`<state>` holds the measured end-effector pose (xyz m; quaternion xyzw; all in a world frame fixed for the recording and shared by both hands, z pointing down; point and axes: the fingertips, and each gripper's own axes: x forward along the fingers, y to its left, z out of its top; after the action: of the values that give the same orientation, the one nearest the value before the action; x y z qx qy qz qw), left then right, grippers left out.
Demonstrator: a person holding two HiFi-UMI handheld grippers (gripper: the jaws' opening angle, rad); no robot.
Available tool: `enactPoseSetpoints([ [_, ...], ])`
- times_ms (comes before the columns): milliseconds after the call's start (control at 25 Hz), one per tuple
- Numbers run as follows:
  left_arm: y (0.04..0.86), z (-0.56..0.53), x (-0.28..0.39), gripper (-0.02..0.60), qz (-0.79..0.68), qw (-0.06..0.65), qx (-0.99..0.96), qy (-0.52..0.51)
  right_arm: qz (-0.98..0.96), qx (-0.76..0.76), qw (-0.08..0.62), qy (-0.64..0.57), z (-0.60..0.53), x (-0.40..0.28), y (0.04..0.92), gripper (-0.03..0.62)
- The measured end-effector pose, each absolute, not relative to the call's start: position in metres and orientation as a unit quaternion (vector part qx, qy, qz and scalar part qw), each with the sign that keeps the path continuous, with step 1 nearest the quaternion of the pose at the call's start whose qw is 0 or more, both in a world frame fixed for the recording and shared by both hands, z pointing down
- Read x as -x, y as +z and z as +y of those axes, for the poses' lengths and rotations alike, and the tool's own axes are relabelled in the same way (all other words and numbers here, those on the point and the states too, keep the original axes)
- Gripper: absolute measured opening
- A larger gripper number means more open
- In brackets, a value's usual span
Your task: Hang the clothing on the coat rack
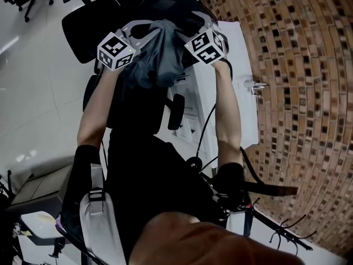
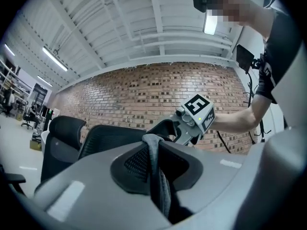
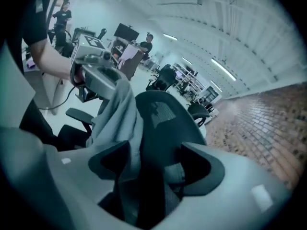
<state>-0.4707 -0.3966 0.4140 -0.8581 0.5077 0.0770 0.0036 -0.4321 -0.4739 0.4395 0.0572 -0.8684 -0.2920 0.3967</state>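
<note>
Grey clothing (image 1: 157, 59) hangs bunched between both raised tongs. Left tongs (image 2: 154, 145) are clenched on a fold of it; right tongs (image 3: 156, 152) stand released, cloth draped beside one jaw, a black office chair (image 3: 165, 111) just beyond.

— How are the arms placed?
— The left arm (image 1: 92, 114) and the right arm (image 1: 226, 110) both reach out ahead with bare forearms, and the hands are close together at the far end.
— And the left gripper (image 2: 154, 147)?
— It's roughly level, with its jaws pinched tight on a fold of the grey garment (image 2: 159, 178).
— What about the right gripper (image 3: 156, 152)?
— It tips downward with its jaws spread wide. The cloth hangs along one jaw, unclamped.
</note>
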Motion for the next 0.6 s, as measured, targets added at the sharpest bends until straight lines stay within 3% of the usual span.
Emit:
enactPoseSetpoints([
  [120,0.41,-0.376,0.467,0.037,0.469,-0.006,0.877,0.104,-0.93,-0.051,0.335,-0.143,-0.442,0.425,0.458,0.348],
  [280,0.405,-0.34,0.479,0.037,0.426,-0.029,0.893,0.142,-0.973,-0.058,0.181,0.129,-0.411,0.377,0.489,0.348],
  [360,0.399,-0.329,0.486,0.037,0.42,-0.04,0.894,0.153,-0.969,-0.043,0.126,0.21,-0.386,0.366,0.507,0.348],
  [520,0.389,-0.314,0.475,0.037,0.393,-0.032,0.905,0.161,-0.972,-0.018,0.132,0.192,-0.347,0.378,0.557,0.339],
  [600,0.386,-0.3,0.457,0.037,0.364,-0.023,0.918,0.157,-0.977,-0.023,0.137,0.162,-0.35,0.383,0.572,0.269],
])
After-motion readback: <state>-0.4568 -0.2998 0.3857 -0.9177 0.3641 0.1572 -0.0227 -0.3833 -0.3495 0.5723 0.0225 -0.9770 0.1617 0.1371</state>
